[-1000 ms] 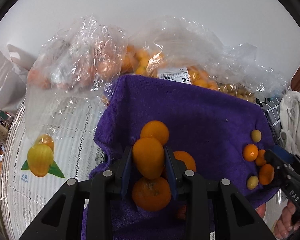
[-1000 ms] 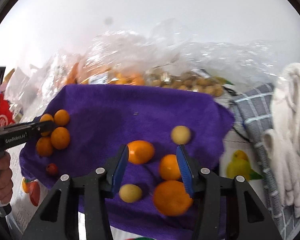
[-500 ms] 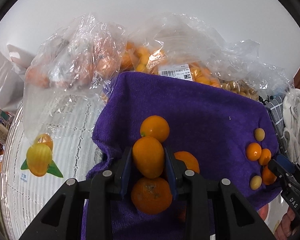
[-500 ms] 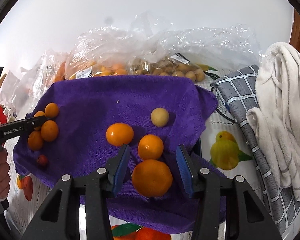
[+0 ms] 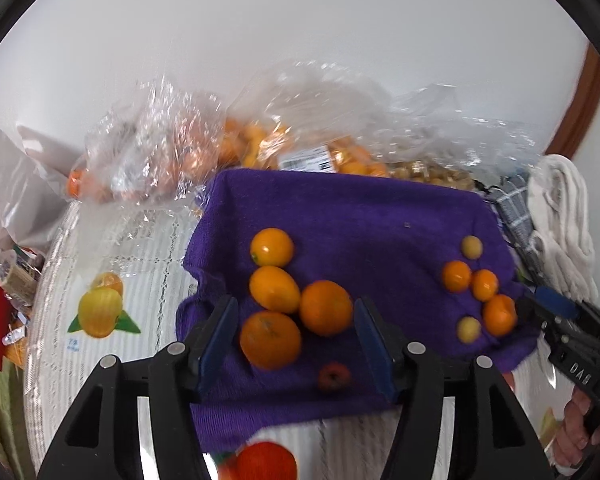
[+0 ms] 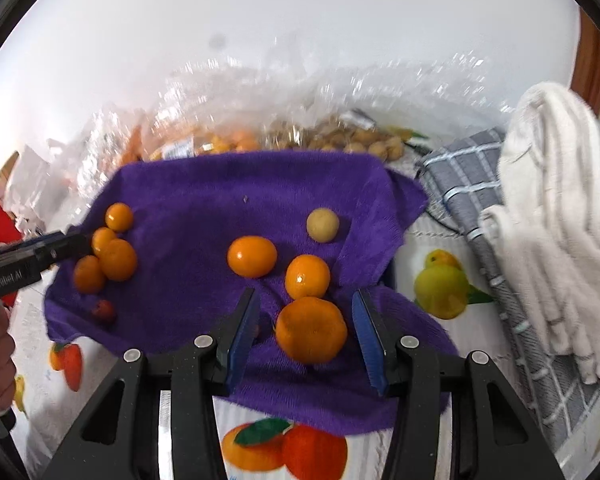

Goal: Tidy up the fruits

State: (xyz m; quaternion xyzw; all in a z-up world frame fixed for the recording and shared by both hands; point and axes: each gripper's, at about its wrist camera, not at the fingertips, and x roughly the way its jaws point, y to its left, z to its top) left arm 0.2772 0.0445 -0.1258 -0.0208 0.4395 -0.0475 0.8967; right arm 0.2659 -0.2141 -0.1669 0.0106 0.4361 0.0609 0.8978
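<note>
My left claw and right claw both gape, released, over oranges lying on the purple towel. "GenRobot.AI" marks my left claw; a barcode label shows beyond the towel.

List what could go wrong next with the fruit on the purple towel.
1. The oval orange fruit lies loose between the open left gripper, touching two round oranges; a nudge may scatter the cluster.
2. The large orange sits near the purple towel front edge; the open right gripper closing off-centre might push it off.
3. The small red fruit is close to the left gripper and could get knocked.
</note>
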